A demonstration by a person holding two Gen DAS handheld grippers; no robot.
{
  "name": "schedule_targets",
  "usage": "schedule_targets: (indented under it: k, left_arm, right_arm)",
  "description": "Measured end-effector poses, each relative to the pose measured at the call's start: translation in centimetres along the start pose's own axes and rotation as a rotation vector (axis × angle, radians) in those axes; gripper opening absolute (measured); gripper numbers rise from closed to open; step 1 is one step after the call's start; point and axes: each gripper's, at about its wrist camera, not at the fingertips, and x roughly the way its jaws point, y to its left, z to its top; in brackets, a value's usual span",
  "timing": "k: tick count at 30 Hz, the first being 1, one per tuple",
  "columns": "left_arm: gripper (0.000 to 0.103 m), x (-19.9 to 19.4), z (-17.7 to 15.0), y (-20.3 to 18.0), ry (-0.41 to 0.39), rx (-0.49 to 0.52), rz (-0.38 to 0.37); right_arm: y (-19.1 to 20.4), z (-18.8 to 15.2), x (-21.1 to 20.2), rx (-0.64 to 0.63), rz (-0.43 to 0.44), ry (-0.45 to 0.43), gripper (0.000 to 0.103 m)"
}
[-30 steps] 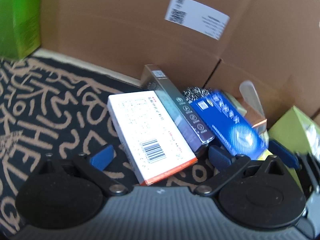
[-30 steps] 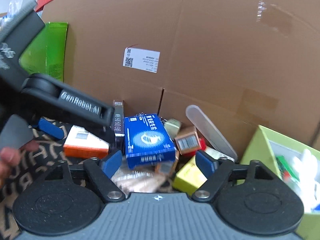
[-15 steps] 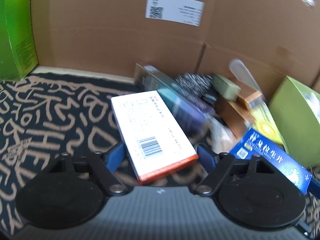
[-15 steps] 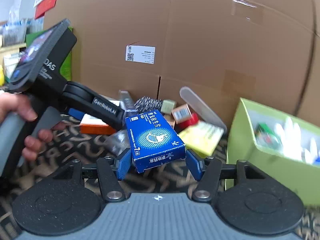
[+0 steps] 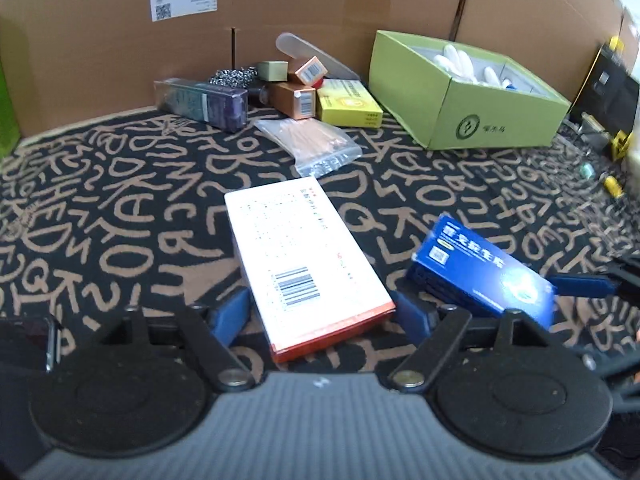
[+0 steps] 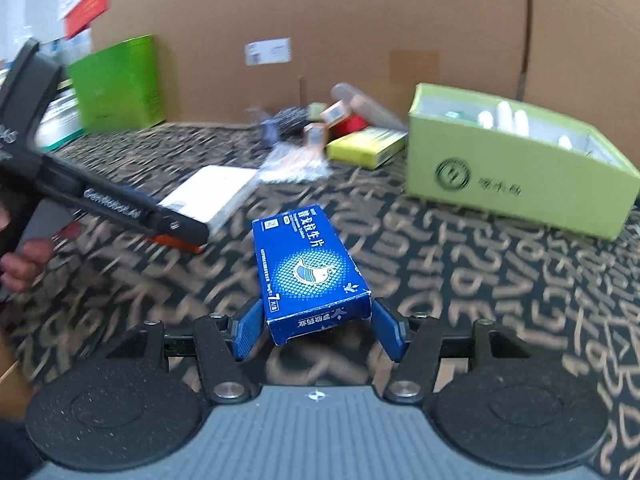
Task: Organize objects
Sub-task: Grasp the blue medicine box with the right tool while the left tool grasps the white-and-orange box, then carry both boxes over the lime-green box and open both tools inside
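A white box with an orange end [image 5: 304,256] lies lengthwise between my left gripper's [image 5: 322,312] blue fingers. Both pads touch its sides while the jaws are opening slightly. A blue medicine box [image 6: 308,268] sits between my right gripper's [image 6: 318,328] fingers, which touch its near end; these jaws are also opening a little. Both boxes hang just above the patterned carpet [image 5: 120,208]. In the left wrist view the blue box [image 5: 480,276] is low on the right. In the right wrist view the white box [image 6: 212,192] shows under the black left gripper, held by a hand [image 6: 20,264].
An open light green box [image 5: 460,92] holding white items stands at the back right. A pile lies along the cardboard wall [image 5: 320,0]: a dark box [image 5: 200,102], orange boxes [image 5: 294,98], a yellow box [image 5: 348,104] and a bag of sticks [image 5: 312,144]. A green box [image 6: 120,84] stands at the left.
Both grippers have drawn back from the pile, the left carrying the white box and the right the blue box. The pile and green box now look farther away.
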Motion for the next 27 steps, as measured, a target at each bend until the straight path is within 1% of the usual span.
schedule_targets:
  k: [1, 2, 3, 5, 6, 7, 8, 11, 14, 17, 20, 22, 23, 24, 25, 26, 27]
  left_arm:
    - [0.090, 0.2, 0.3, -0.2, -0.008, 0.005, 0.026]
    - [0.091, 0.5, 0.6, -0.3, -0.012, 0.004, 0.056]
    - [0.091, 0.7, 1.0, -0.3, -0.015, -0.002, 0.074]
    - [0.091, 1.4, 1.8, -0.1, -0.017, -0.018, 0.074]
    - [0.089, 1.9, 2.1, -0.1, -0.007, -0.024, 0.076]
    - [0.085, 2.3, 2.3, -0.1, -0.001, -0.020, 0.071]
    - [0.076, 2.6, 2.4, -0.2, 0.009, -0.010, 0.068]
    - [0.072, 3.1, 2.6, -0.9, 0.006, 0.047, 0.052]
    - [0.071, 3.2, 2.6, -1.8, 0.021, 0.109, -0.005]
    - [0.073, 3.2, 2.4, -2.6, 0.020, 0.144, 0.003]
    - [0.078, 3.4, 2.4, -2.4, 0.024, 0.124, 0.008]
    - [0.085, 3.5, 2.6, -2.1, 0.027, 0.102, 0.020]
    - [0.093, 3.7, 2.7, -2.0, 0.032, 0.093, 0.030]
    - [0.097, 4.0, 2.8, -1.8, 0.040, 0.089, 0.043]
    - [0.097, 4.2, 2.8, -1.9, 0.040, 0.094, 0.048]
    - [0.096, 4.2, 2.9, -2.0, 0.035, 0.103, 0.048]
    - [0.092, 4.2, 2.9, -2.1, 0.035, 0.111, 0.044]
  right_arm:
    - [0.2, -0.3, -0.3, -0.027, 0.022, 0.016, 0.070]
    - [0.4, -0.5, -0.4, -0.051, 0.023, 0.012, 0.074]
    - [0.5, -0.5, -0.4, -0.066, 0.007, -0.001, 0.075]
    - [0.5, -0.1, 0.1, -0.069, -0.026, -0.010, 0.075]
    - [0.6, 0.2, 0.2, -0.063, -0.029, -0.021, 0.075]
    - [0.5, 0.4, 0.4, -0.055, -0.023, -0.032, 0.075]
    - [0.5, 0.6, 0.6, -0.049, -0.015, -0.037, 0.075]
    - [0.8, 1.1, 1.4, -0.053, -0.010, -0.032, 0.075]
    - [1.1, 1.3, 1.9, -0.058, -0.006, -0.025, 0.075]
    - [1.0, 1.5, 2.5, -0.044, -0.003, -0.012, 0.075]
    - [0.8, 1.4, 3.1, -0.032, -0.012, 0.008, 0.074]
    - [0.5, 1.4, 3.4, -0.006, -0.006, 0.007, 0.072]
    - [0.4, 1.4, 3.4, 0.001, -0.006, 0.003, 0.070]
    - [0.4, 1.4, 3.5, 0.005, -0.008, -0.001, 0.069]
    - [0.3, 1.3, 3.6, 0.008, -0.012, -0.006, 0.064]
    - [0.3, 1.2, 3.5, 0.011, -0.018, -0.011, 0.063]
    - [0.3, 1.2, 3.5, 0.009, -0.024, -0.012, 0.063]
